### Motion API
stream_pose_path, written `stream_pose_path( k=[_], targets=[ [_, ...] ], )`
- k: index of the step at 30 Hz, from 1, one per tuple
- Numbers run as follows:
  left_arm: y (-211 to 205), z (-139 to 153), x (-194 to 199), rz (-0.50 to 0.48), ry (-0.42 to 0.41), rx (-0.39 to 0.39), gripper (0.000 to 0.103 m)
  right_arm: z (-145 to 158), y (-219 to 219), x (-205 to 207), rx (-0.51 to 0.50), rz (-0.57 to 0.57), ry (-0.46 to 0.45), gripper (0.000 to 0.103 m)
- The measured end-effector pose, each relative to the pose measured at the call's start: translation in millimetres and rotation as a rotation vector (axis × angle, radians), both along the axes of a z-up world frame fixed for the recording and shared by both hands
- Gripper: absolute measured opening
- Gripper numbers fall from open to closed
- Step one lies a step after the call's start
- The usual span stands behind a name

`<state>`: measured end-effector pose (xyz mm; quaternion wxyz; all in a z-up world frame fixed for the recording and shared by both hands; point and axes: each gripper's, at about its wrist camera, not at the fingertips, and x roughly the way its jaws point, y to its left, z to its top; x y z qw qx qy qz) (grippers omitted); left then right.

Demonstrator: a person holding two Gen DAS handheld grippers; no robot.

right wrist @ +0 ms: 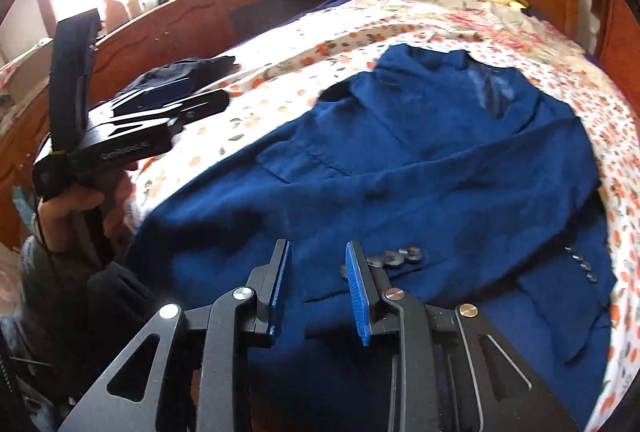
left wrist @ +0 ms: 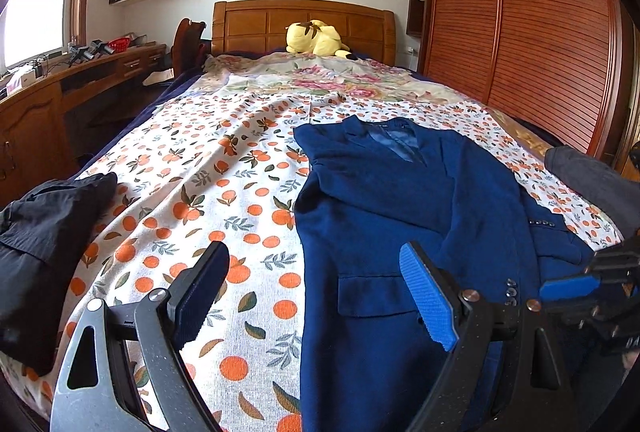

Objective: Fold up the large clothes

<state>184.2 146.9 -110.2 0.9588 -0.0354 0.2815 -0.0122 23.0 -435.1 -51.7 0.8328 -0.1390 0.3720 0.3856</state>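
A navy blue suit jacket (left wrist: 380, 200) (right wrist: 420, 160) lies face up on the orange-print bed sheet (left wrist: 200, 172), collar toward the headboard, with a sleeve folded across its front and cuff buttons (right wrist: 396, 256) showing. My left gripper (left wrist: 314, 256) (right wrist: 206, 92) is open wide, straddling the jacket's left edge above the bed with nothing in it. My right gripper (right wrist: 317, 252) (left wrist: 588, 272) hovers over the jacket's lower part near the cuff buttons. A gap shows between its blue pads (right wrist: 358, 292), and no cloth is between them.
A folded black garment (left wrist: 44, 232) (right wrist: 180, 72) lies at the bed's left edge and a grey one (left wrist: 588, 176) at the right edge. A yellow plush toy (left wrist: 316, 38) rests by the headboard. A wooden desk (left wrist: 80, 72) runs along the left, a slatted wardrobe (left wrist: 520, 32) along the right.
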Motion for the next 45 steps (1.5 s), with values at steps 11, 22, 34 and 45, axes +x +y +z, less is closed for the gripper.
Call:
stream_pose_path(
  k=[11,22,34,45],
  targets=[
    [-3.4,-18.1,-5.0,-0.031,0.065,0.017,0.087,-10.8,-65.3,16.5,-0.057,-0.17,-0.064,0.029],
    [-3.5,-28.1,-29.6,-0.045,0.115,-0.012,0.065,-17.0,-132.2,31.2,-0.06,-0.317,-0.081,0.029],
    [-11.3,-54.5,-69.7,-0.005,0.237,-0.026,0.055,-20.0,-202.7,26.9,-0.024,-0.407,-0.026,0.05],
    [-8.2,-62.7,-73.1,-0.018,0.281,-0.031,0.054,-36.1,-232.5,14.8,-0.023,-0.435,0.009,0.051]
  ],
)
